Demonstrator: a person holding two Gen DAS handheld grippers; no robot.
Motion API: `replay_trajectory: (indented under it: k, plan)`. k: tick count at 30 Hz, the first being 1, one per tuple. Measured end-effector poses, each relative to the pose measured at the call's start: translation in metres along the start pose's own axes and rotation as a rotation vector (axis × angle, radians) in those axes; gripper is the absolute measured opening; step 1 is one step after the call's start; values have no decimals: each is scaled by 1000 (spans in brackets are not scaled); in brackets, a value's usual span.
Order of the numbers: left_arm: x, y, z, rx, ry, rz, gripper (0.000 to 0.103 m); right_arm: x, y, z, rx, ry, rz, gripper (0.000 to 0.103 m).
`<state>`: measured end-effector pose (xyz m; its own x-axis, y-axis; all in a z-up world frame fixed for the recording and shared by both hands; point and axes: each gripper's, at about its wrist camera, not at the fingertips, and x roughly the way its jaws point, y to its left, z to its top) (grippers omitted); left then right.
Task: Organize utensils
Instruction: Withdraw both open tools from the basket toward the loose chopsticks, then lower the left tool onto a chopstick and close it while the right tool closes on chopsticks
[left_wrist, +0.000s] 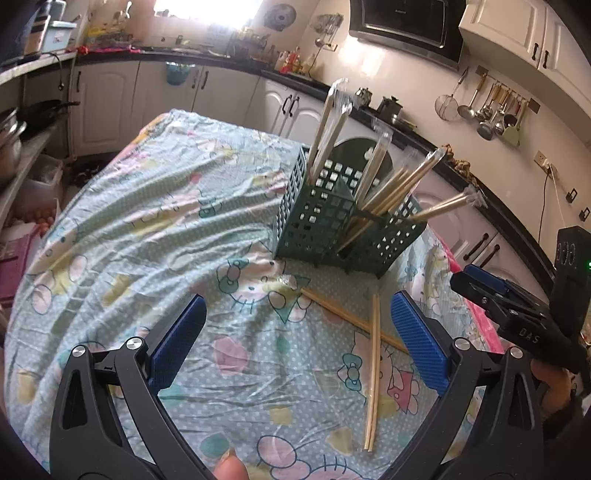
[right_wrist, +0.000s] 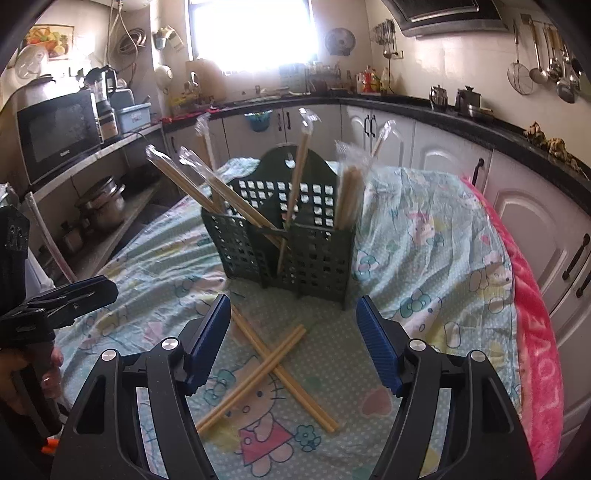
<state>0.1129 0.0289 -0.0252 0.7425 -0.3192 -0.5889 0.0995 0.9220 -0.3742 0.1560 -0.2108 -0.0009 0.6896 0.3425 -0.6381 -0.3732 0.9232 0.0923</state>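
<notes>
Two crossed chopstick pairs (right_wrist: 266, 369) lie low in the frame's centre on the cartoon-print cloth (right_wrist: 424, 236), before the green utensil basket (right_wrist: 291, 243). Both the right gripper (right_wrist: 293, 332) and left gripper (left_wrist: 297, 332) hover released and empty. Best: lift the top pair first.

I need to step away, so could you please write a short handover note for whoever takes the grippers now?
Left gripper: open, holding nothing.
Right gripper: open, holding nothing, above the loose chopsticks.
Green holder: upright on the cartoon-print cloth, several wrapped chopstick pairs already standing in it.
Left to do: two chopstick pairs lie crossed on the cloth in front of the holder; pick them up and drop them in.
</notes>
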Motion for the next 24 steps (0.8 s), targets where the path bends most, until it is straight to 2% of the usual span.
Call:
replay_trajectory:
  k: [11,15,19,24]
  plan:
    - [30,0,-8,-46,88,-44,92,28,-19,-16,28,81,-29,68]
    - [45,1,-9,-75,134,-82,81,38,-22,-21,38,115,-15,60]
    - [58,0,-10,-102,175,-112,65,50,-22,-24,60,156,12,52]
    - [76,1,-8,-139,223,-150,54,65,-19,-24,69,189,39,43]
